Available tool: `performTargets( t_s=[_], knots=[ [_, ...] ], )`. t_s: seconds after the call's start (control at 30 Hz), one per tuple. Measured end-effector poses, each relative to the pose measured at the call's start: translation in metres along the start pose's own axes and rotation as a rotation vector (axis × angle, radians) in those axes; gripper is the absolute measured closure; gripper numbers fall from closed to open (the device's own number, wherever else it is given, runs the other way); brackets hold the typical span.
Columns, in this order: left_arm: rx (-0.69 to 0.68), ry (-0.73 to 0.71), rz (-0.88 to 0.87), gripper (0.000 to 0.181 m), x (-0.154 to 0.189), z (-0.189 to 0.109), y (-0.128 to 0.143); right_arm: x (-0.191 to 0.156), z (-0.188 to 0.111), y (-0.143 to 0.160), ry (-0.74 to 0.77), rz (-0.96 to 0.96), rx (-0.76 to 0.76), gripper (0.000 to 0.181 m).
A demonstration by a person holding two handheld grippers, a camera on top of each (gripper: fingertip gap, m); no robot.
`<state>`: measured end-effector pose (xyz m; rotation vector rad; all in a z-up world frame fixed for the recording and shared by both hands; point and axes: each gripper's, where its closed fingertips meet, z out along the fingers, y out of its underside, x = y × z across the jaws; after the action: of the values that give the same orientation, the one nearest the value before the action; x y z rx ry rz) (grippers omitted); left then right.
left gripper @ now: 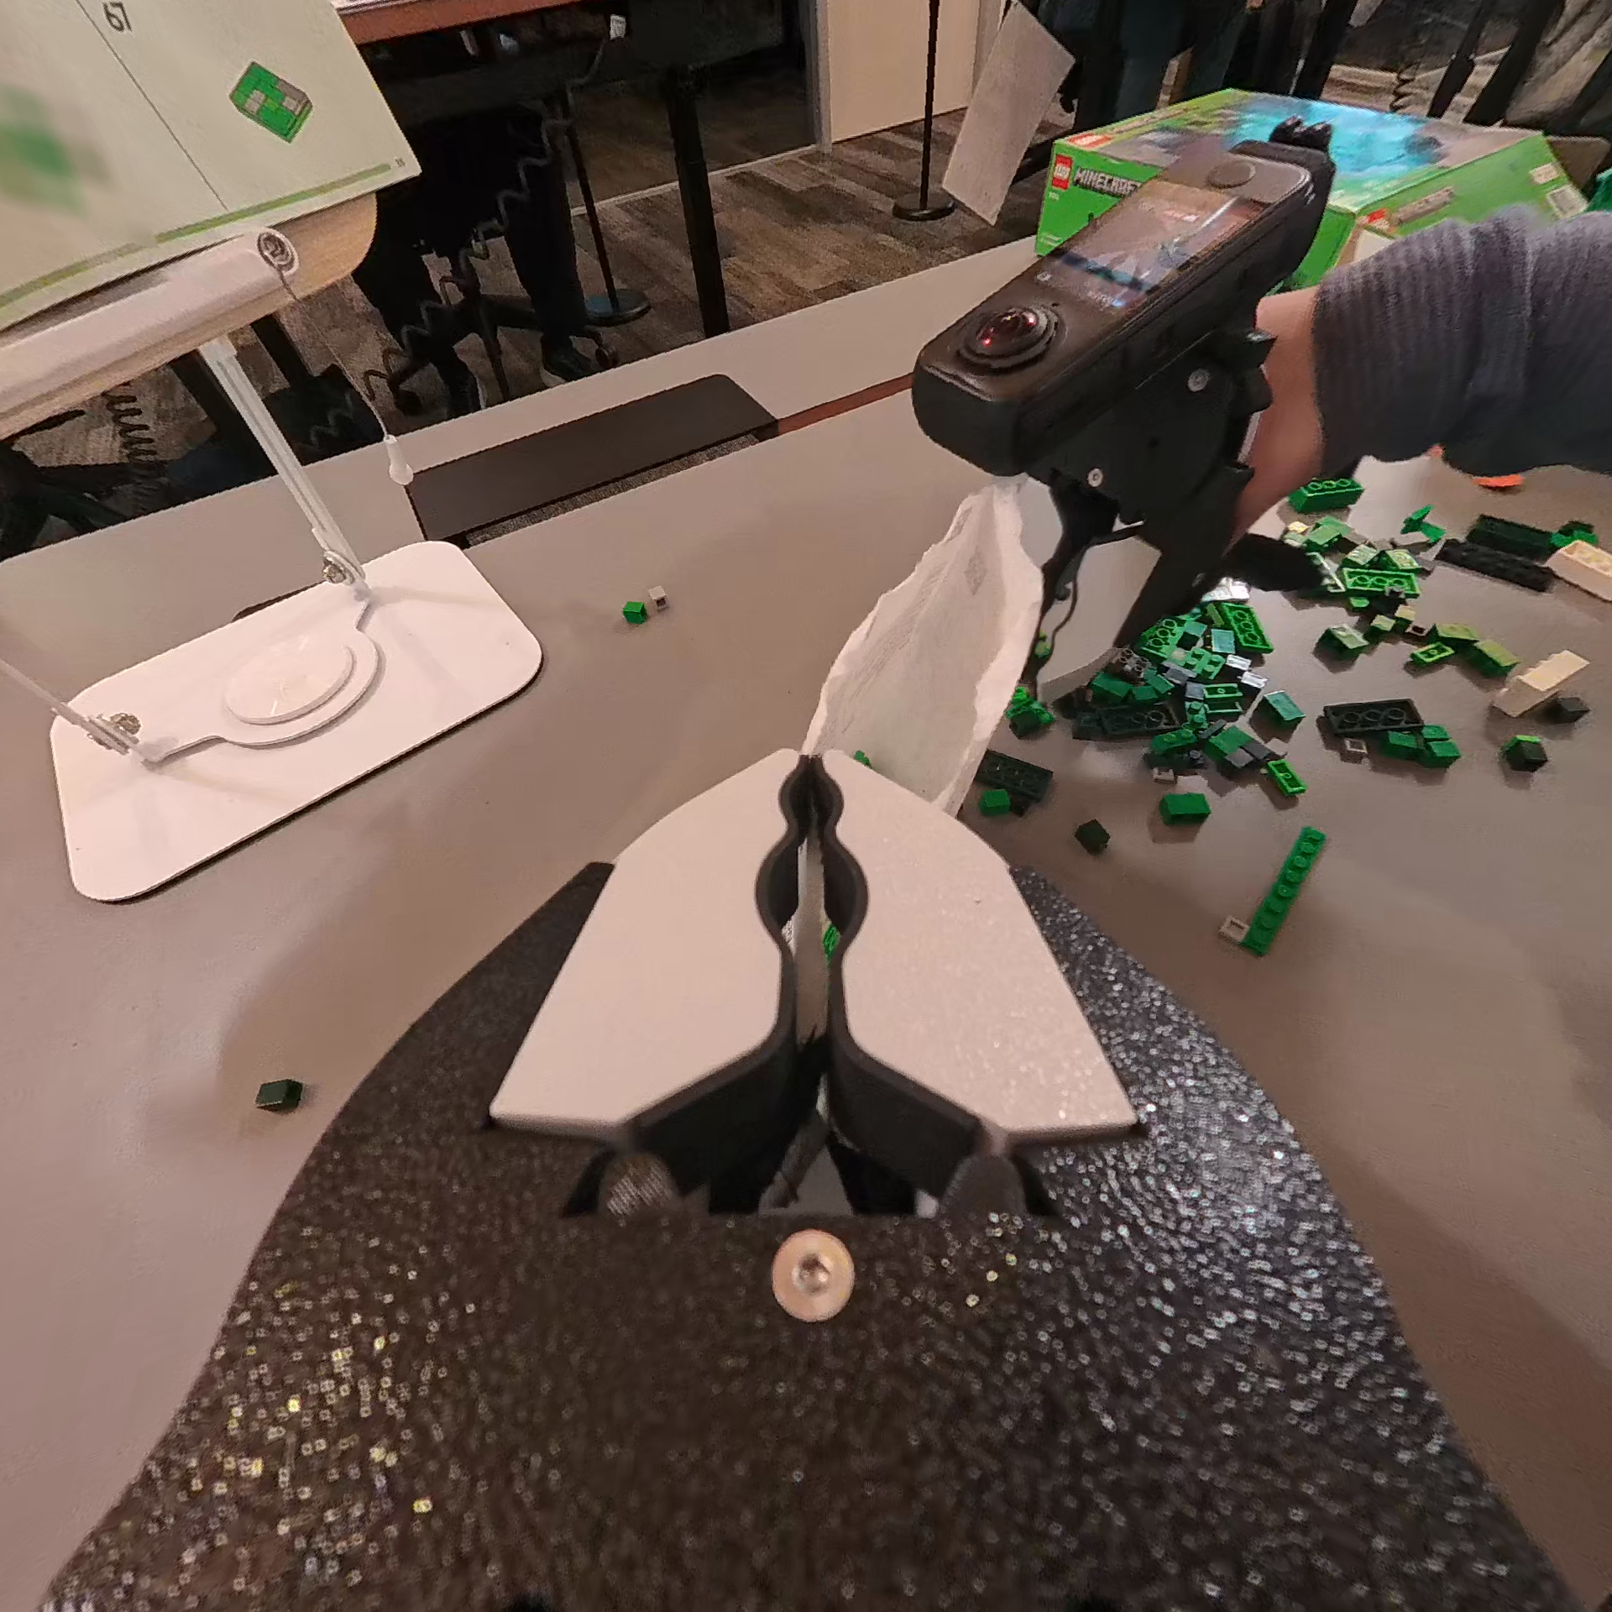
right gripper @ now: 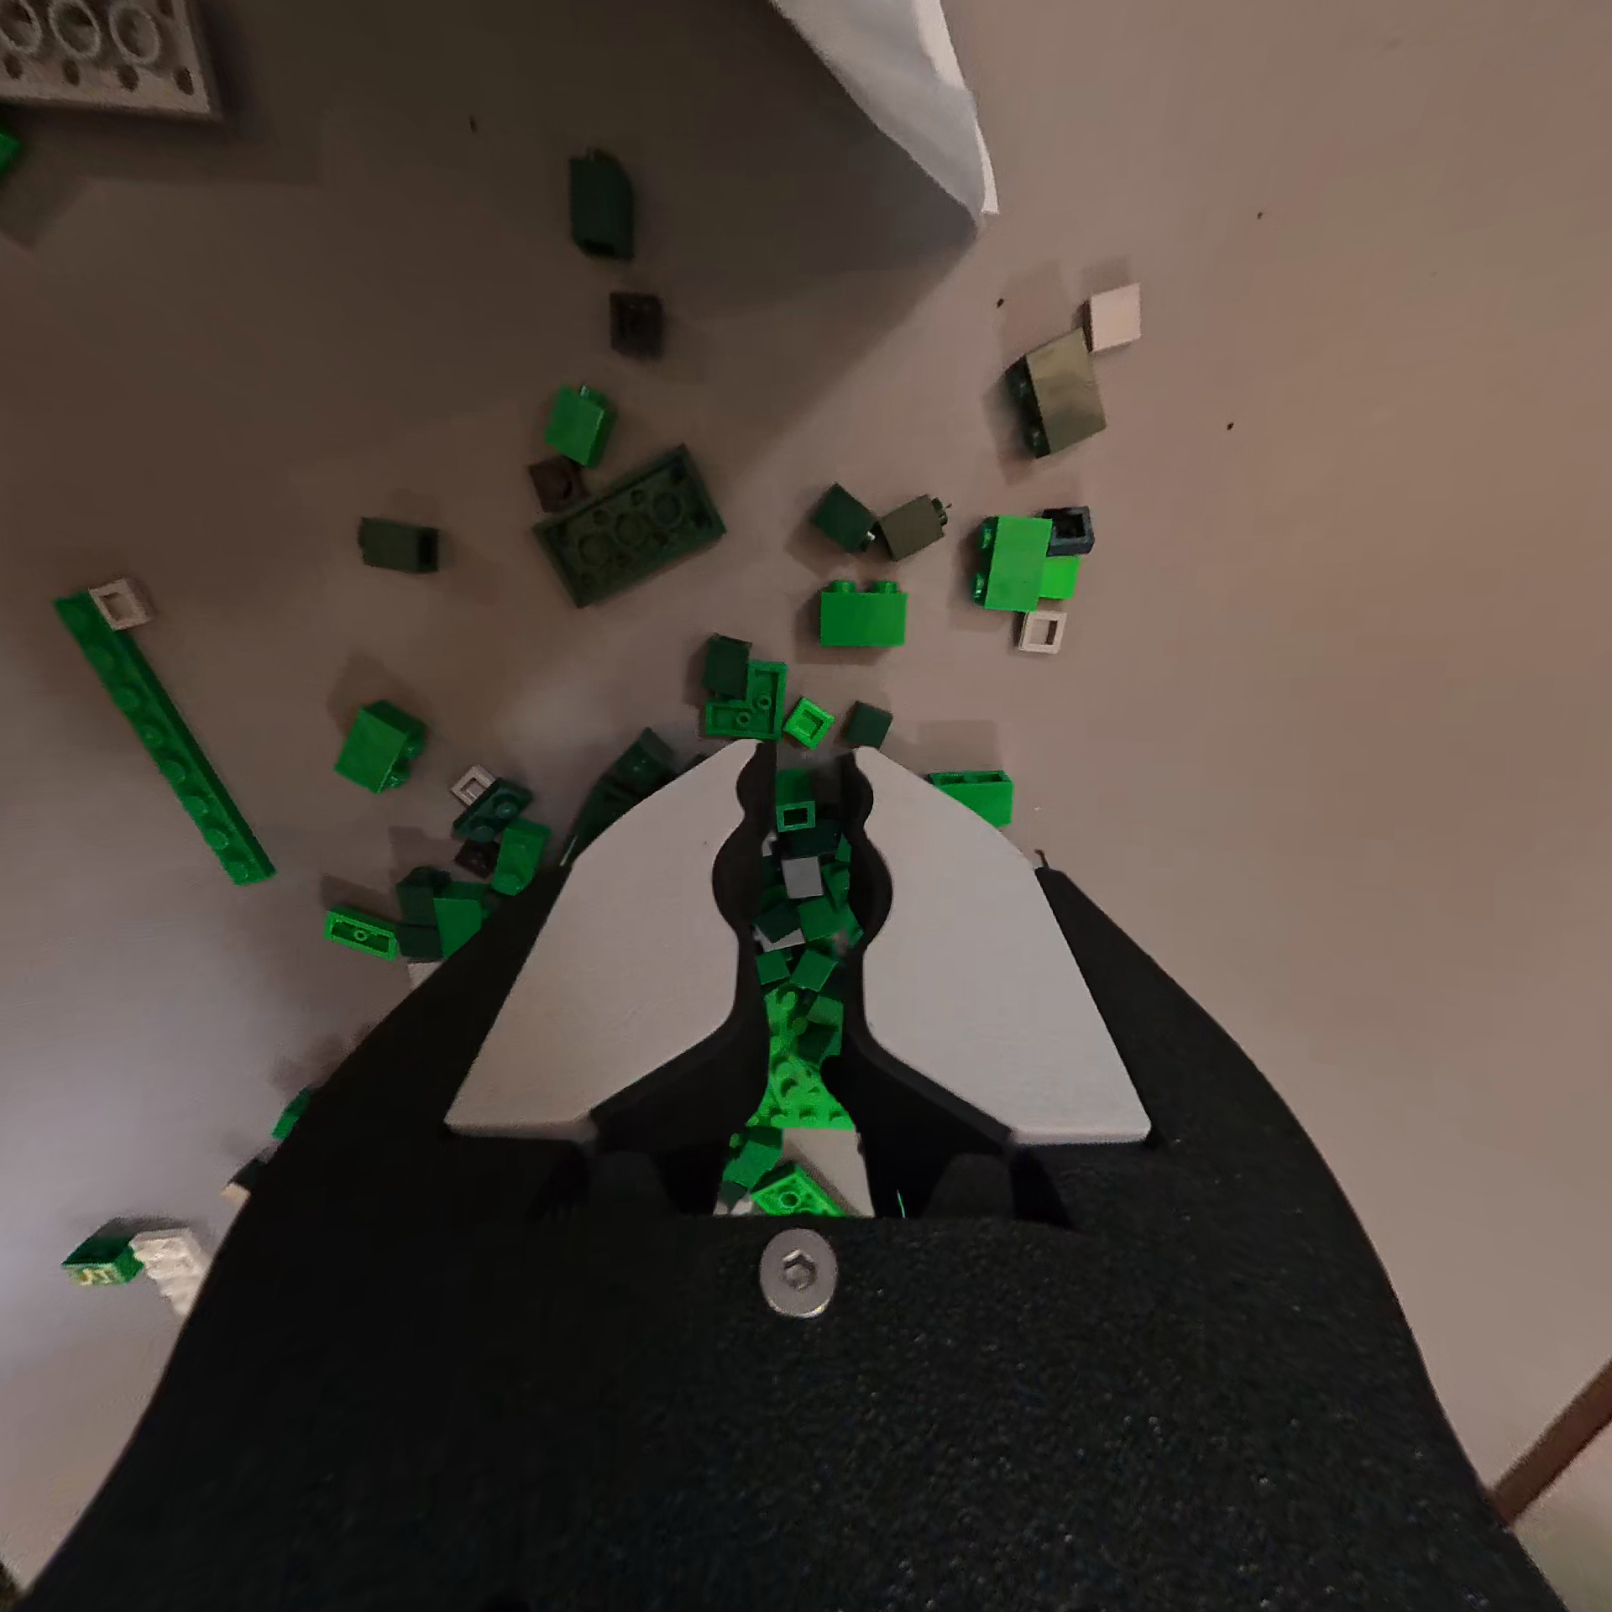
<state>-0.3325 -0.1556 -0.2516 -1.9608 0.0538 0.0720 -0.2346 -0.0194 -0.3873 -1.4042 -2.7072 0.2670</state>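
Note:
My left gripper (left gripper: 811,766) is shut on the edge of a white paper bag (left gripper: 925,680), which stands up from the grey table (left gripper: 611,785) just past my fingertips. A strip of the bag shows between the jaws. My right gripper (right gripper: 807,754) points straight down over a pile of green bricks (right gripper: 802,916), jaws slightly apart, with bricks showing through the gap and nothing gripped. In the left wrist view the right gripper (left gripper: 1060,676) stands at the near edge of the brick pile (left gripper: 1221,672), right beside the bag. A corner of the bag (right gripper: 916,113) shows above it.
A white stand (left gripper: 288,689) holding an instruction booklet (left gripper: 174,113) sits at the left. A green box (left gripper: 1439,174) lies at the back right. A long green plate (left gripper: 1282,890) (right gripper: 157,733) and stray bricks (left gripper: 279,1093) lie about. A sleeved hand (left gripper: 1465,340) holds the right gripper. There is about 20 cm between the tips of the two grippers.

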Motion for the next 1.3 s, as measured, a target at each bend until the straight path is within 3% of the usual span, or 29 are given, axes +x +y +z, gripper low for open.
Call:
performTargets(
  t_s=[0.33, 0.47, 0.67, 0.9, 1.13, 1.23, 1.3],
  knots=[
    [0.000, 0.006, 0.001, 0.181, 0.001, 0.001, 0.001, 0.001, -0.006, -0.007, 0.047, -0.107, 0.026, 0.173],
    [0.004, 0.020, -0.013, 0.181, 0.002, 0.000, 0.000, -0.009, -0.049, -0.024, 0.196, -0.270, 0.128, 0.173],
    [0.022, 0.060, -0.016, 0.181, 0.012, -0.001, -0.006, -0.057, -0.128, -0.084, 0.375, -0.507, 0.401, 0.174],
    [0.014, 0.076, 0.009, 0.181, 0.021, 0.002, -0.007, -0.062, -0.129, -0.116, 0.428, -0.582, 0.345, 0.172],
    [0.003, 0.071, 0.019, 0.181, 0.021, 0.004, -0.006, -0.066, -0.141, -0.103, 0.452, -0.539, 0.362, 0.163],
    [-0.001, 0.064, 0.017, 0.181, 0.019, 0.005, -0.004, -0.065, -0.161, -0.072, 0.491, -0.419, 0.389, 0.164],
    [-0.002, 0.058, 0.014, 0.181, 0.017, 0.004, -0.004, -0.065, -0.167, -0.034, 0.478, -0.292, 0.375, 0.164]
  ],
)
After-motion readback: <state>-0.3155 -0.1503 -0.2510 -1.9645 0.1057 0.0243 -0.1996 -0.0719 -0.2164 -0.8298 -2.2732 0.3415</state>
